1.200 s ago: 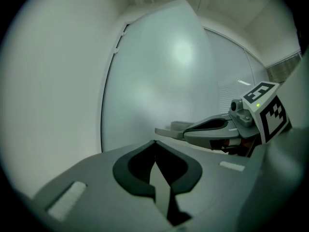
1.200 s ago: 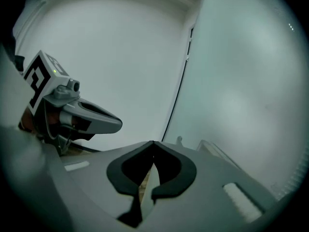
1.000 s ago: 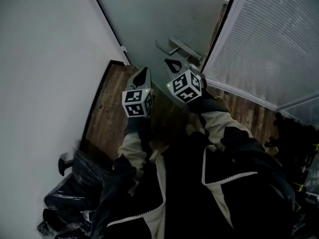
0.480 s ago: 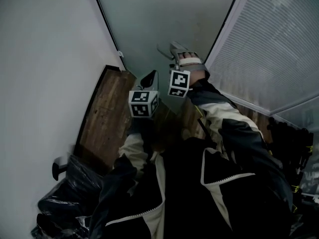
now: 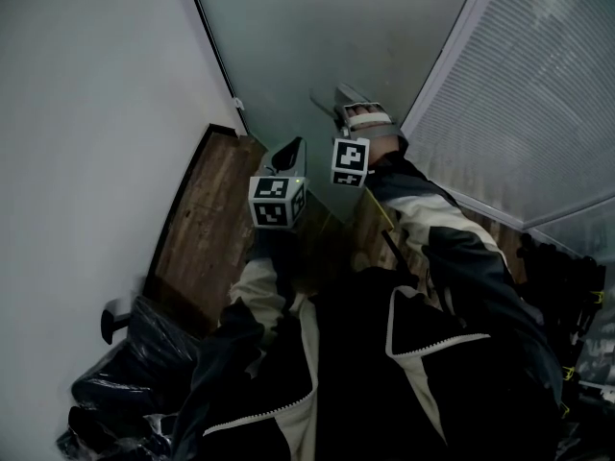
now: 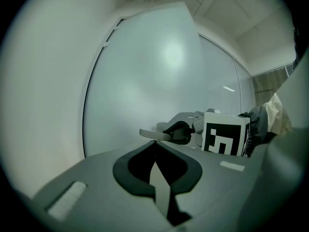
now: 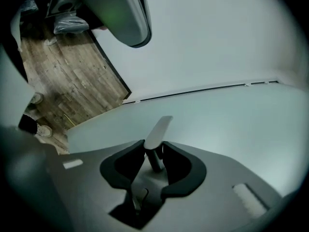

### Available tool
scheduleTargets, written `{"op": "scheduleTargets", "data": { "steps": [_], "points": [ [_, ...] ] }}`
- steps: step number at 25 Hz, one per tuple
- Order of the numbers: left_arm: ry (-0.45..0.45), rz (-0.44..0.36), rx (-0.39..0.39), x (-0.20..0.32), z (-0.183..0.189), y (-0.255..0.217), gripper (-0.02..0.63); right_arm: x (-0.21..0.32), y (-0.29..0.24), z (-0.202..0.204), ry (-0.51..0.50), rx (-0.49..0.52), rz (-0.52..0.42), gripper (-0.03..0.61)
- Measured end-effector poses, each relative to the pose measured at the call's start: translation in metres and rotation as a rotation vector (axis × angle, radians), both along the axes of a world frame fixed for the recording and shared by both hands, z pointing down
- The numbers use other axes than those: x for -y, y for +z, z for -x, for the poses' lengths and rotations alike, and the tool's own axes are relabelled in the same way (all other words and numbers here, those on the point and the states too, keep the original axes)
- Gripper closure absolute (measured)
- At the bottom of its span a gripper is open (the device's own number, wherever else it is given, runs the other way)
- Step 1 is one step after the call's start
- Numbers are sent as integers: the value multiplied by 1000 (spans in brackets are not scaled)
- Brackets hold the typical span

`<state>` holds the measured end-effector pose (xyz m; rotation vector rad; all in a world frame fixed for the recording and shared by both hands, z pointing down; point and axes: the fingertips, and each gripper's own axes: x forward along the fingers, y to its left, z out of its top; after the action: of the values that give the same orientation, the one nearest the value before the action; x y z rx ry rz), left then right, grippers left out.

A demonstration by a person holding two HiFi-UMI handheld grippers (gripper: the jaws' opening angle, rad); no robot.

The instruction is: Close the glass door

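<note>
Head view: the frosted glass door [image 5: 317,36] stands straight ahead, between a plain white wall [image 5: 86,113] and a white slatted blind panel [image 5: 538,94], above the brown wooden plank floor [image 5: 207,200]. The right gripper [image 5: 352,113] is at the door's grey metal lever handle [image 5: 327,100]. The left gripper [image 5: 288,150] hangs just beside it, short of the glass.

Left gripper view: its jaws are pressed together with nothing between them, pointing at the door.

Right gripper view: its jaws have just been closing and now clamp the lever handle on both sides.
</note>
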<state>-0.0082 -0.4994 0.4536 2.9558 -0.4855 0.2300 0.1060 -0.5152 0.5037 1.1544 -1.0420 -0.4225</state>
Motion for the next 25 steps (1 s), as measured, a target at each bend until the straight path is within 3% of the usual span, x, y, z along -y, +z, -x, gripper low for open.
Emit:
{"op": "scheduleTargets", "data": {
  "steps": [11,25],
  "points": [
    [-2,-23,12,-1,-25,-5,615,3,2,-41,-9,-22,16,453],
    [-12,-37,22,3,-95,-13,615,9,3,-144,21,-52,57,448]
  ]
}}
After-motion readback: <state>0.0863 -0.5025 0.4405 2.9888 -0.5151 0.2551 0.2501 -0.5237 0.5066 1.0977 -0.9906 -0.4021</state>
